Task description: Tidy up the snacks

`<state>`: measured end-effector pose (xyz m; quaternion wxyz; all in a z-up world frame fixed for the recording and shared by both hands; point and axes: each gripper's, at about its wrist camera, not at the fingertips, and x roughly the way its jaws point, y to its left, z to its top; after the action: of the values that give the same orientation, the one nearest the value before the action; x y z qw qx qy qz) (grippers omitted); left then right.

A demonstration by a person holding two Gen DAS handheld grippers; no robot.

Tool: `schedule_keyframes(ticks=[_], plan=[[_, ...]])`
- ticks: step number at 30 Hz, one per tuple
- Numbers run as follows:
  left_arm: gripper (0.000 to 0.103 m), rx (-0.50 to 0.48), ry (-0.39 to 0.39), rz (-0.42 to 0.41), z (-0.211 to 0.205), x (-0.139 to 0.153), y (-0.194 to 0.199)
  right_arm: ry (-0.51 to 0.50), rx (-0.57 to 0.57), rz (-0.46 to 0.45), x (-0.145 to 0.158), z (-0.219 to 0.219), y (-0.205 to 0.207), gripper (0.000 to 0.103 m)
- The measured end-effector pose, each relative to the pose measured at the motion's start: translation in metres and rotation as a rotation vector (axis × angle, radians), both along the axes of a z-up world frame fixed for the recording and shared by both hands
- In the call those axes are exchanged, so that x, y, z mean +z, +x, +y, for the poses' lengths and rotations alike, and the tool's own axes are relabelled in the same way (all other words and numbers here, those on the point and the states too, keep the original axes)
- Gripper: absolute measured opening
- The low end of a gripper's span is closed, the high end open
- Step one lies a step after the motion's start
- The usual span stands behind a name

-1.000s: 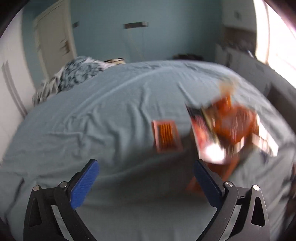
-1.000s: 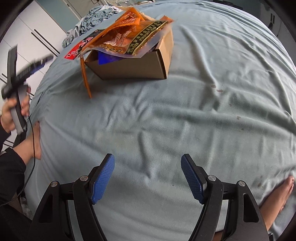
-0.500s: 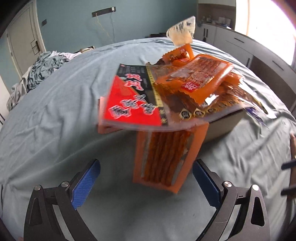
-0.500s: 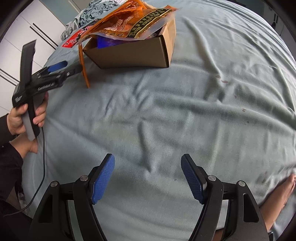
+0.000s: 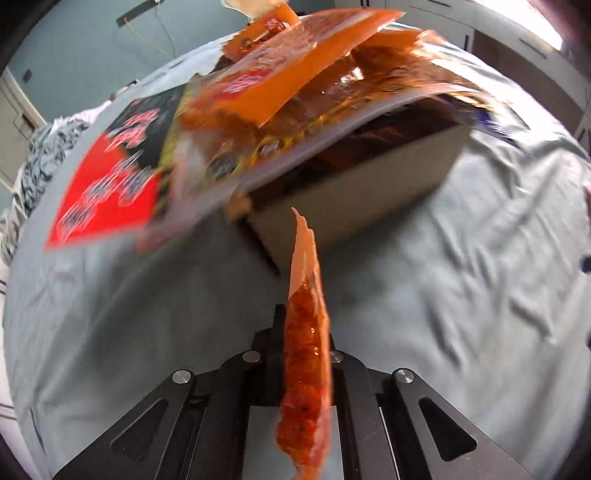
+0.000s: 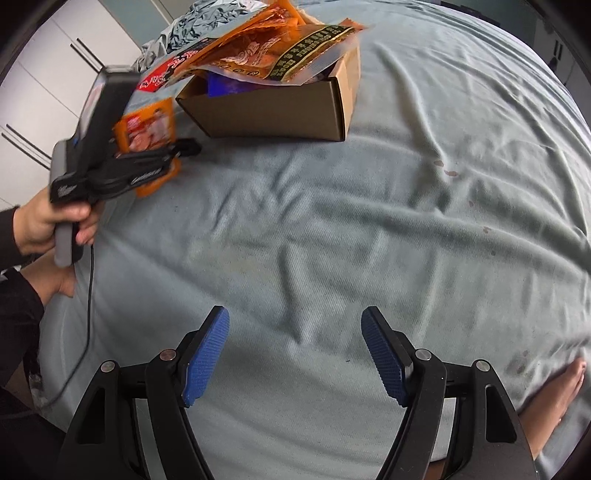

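A thin orange snack packet (image 5: pixel 306 369) stands edge-on between my left gripper's (image 5: pixel 303 325) jaws, which are closing and pressing on it. From the right wrist view the same left gripper (image 6: pixel 184 147) holds that orange packet (image 6: pixel 147 129) just left of the cardboard box (image 6: pixel 280 110). The box (image 5: pixel 362 199) sits on the bed, overfilled with large orange snack bags (image 5: pixel 295 74) and a red-and-black bag (image 5: pixel 107 184) that jut over its rim. My right gripper (image 6: pixel 295 354) hangs open over bare sheet, nothing between its blue pads (image 6: pixel 205 362).
The grey-blue bed sheet (image 6: pixel 406 221) is wrinkled, with a few small stains. Crumpled clothes (image 6: pixel 199 22) lie behind the box. A person's hand (image 6: pixel 40 221) holds the left gripper's handle, its cable hanging down. A bare foot (image 6: pixel 557 391) rests at the bed's right edge.
My left gripper came down close to the box and went from wide open to shut on the orange packet that hung beside it. The right gripper has stayed in place, open.
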<state>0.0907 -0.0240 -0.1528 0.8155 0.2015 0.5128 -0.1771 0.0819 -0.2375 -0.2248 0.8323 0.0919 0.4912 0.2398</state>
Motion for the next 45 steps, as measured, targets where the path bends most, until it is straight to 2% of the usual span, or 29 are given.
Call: schedule_keyframes(ticks=[3, 7, 9, 11, 14, 16, 18, 20, 21, 22, 23, 24, 25, 27, 29, 33, 38, 41, 45], plan=[[0.004, 0.023, -0.082, 0.061, 0.018, 0.019, -0.024, -0.005, 0.000, 0.000, 0.001, 0.000, -0.002, 0.073], [0.004, -0.036, -0.206, 0.054, 0.017, 0.067, -0.051, -0.020, 0.003, -0.016, 0.005, 0.001, -0.006, 0.073], [0.004, -0.029, -0.302, 0.023, 0.010, 0.102, -0.055, -0.022, -0.001, -0.016, 0.006, 0.001, -0.006, 0.073], [0.004, -0.012, -0.403, -0.043, 0.006, 0.145, -0.045, -0.022, -0.005, -0.013, 0.006, 0.001, -0.007, 0.073], [0.004, 0.042, -0.459, -0.133, 0.002, 0.187, -0.015, -0.026, -0.007, -0.010, 0.006, 0.002, -0.007, 0.073], [0.004, 0.104, -0.452, -0.157, 0.003, 0.197, 0.016, -0.034, -0.005, -0.009, 0.005, 0.003, -0.006, 0.073], [0.004, 0.127, -0.425, -0.149, 0.001, 0.195, 0.044, -0.042, -0.002, -0.010, 0.005, 0.004, -0.005, 0.073], [0.005, 0.135, -0.349, -0.119, -0.008, 0.182, 0.067, -0.044, 0.002, -0.010, 0.003, 0.005, -0.004, 0.073], [0.010, 0.139, -0.301, -0.099, -0.009, 0.175, 0.073, -0.048, 0.004, -0.006, 0.002, 0.006, -0.004, 0.073], [0.029, 0.146, -0.248, -0.076, -0.013, 0.168, 0.079, -0.052, 0.005, -0.003, 0.001, 0.006, -0.004, 0.073], [0.043, 0.149, -0.213, -0.054, -0.017, 0.163, 0.081, -0.056, 0.005, 0.000, 0.000, 0.007, -0.004, 0.073], [0.071, 0.152, -0.204, -0.047, -0.017, 0.159, 0.080, -0.061, 0.005, 0.003, -0.001, 0.008, -0.004, 0.073], [0.080, 0.157, -0.212, -0.063, -0.016, 0.161, 0.073, -0.066, 0.006, 0.005, 0.000, 0.010, -0.004, 0.073], [0.080, 0.153, -0.233, -0.098, -0.010, 0.169, 0.061, -0.075, 0.009, 0.002, 0.004, 0.013, -0.005, 0.073], [0.081, 0.148, -0.225, -0.081, -0.002, 0.177, 0.055, -0.079, 0.015, -0.011, 0.013, 0.016, -0.008, 0.073], [0.081, 0.170, -0.220, -0.096, 0.028, 0.210, 0.029, -0.085, -0.001, -0.055, 0.049, 0.022, -0.015, 0.073], [0.082, 0.199, -0.202, -0.102, 0.066, 0.244, -0.019, -0.016, -0.057, 0.007, 0.088, 0.026, -0.024, 0.073], [0.086, 0.197, -0.236, -0.117, 0.085, 0.256, -0.054, -0.061, -0.085, 0.008, 0.121, 0.034, -0.037, 0.073], [0.103, 0.204, -0.262, -0.120, 0.095, 0.257, -0.094, -0.107, -0.123, 0.007, 0.161, 0.043, -0.056, 0.073]])
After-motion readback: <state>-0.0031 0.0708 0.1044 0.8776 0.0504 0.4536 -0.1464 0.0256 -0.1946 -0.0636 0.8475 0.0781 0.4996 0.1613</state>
